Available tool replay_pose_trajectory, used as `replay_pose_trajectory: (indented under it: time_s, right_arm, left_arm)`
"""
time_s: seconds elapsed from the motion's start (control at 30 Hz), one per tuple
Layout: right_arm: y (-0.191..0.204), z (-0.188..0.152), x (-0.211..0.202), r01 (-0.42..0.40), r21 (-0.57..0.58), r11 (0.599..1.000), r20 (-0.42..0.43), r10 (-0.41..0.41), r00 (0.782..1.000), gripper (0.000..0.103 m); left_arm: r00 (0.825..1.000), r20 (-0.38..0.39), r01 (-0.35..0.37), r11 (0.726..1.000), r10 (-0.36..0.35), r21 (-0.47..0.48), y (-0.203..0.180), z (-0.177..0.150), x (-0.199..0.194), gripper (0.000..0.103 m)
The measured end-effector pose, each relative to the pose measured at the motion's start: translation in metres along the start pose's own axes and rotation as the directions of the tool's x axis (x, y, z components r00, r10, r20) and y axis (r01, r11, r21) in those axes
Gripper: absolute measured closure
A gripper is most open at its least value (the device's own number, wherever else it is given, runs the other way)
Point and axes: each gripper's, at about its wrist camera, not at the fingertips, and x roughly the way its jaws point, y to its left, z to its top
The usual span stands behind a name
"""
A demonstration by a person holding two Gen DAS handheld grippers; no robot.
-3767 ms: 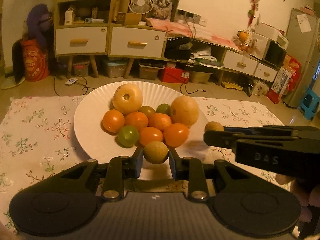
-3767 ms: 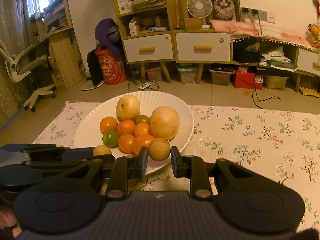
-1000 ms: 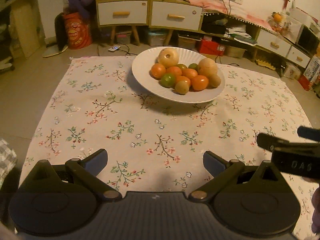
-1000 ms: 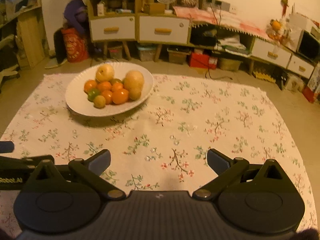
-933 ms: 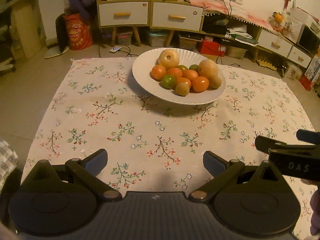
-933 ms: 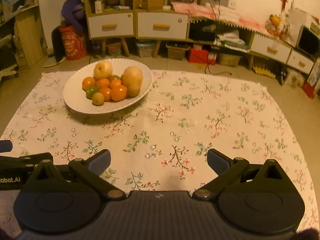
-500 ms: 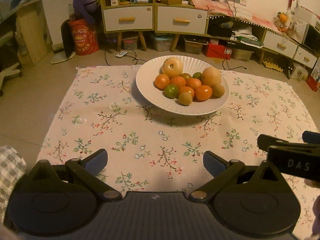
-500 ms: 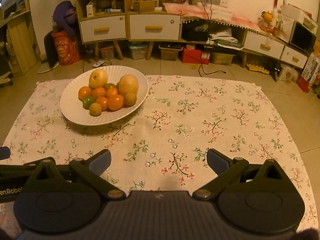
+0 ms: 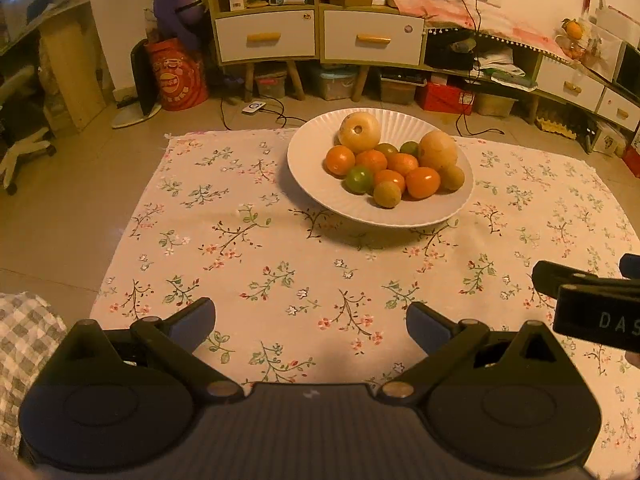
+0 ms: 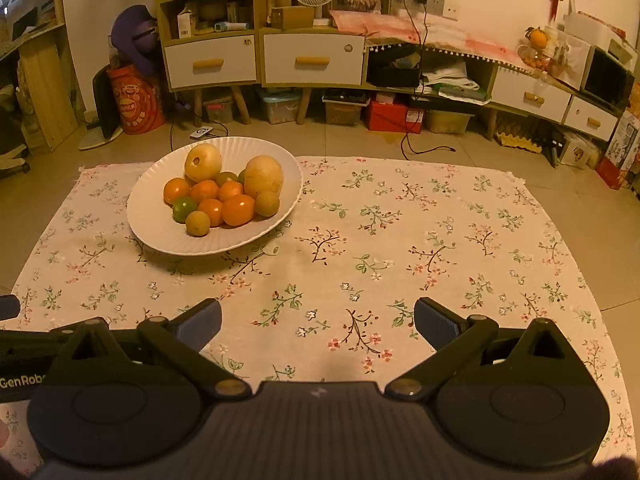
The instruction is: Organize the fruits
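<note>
Both grippers, left gripper [image 9: 311,320] and right gripper [image 10: 318,318], hover wide open and empty above the floral cloth [image 9: 280,264], aimed toward the white plate [image 9: 312,184] of round fruits [image 9: 390,168].

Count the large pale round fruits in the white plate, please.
2. One large pale round fruit with a dimple sits at the back of the white ribbed plate; the other sits at its right side. Smaller fruits could hide more.

Your right gripper [image 10: 318,320] hangs wide apart over the floral tablecloth [image 10: 400,240], well back from the white ribbed plate [image 10: 152,216] piled with orange, green and yellow fruits [image 10: 224,196]
</note>
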Motion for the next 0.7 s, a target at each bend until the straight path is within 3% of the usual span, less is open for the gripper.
replay_pose_trajectory:
  time_s: [0.7]
  right_arm:
    - [0.0015, -0.0001, 0.0006, -0.005, -0.003, 1.0, -0.004, 0.005, 1.0, 0.0]
  left_arm:
    - [1.0, 0.002, 0.003, 1.0, -0.003, 0.002, -0.0021, -0.001, 0.0001, 0.006]
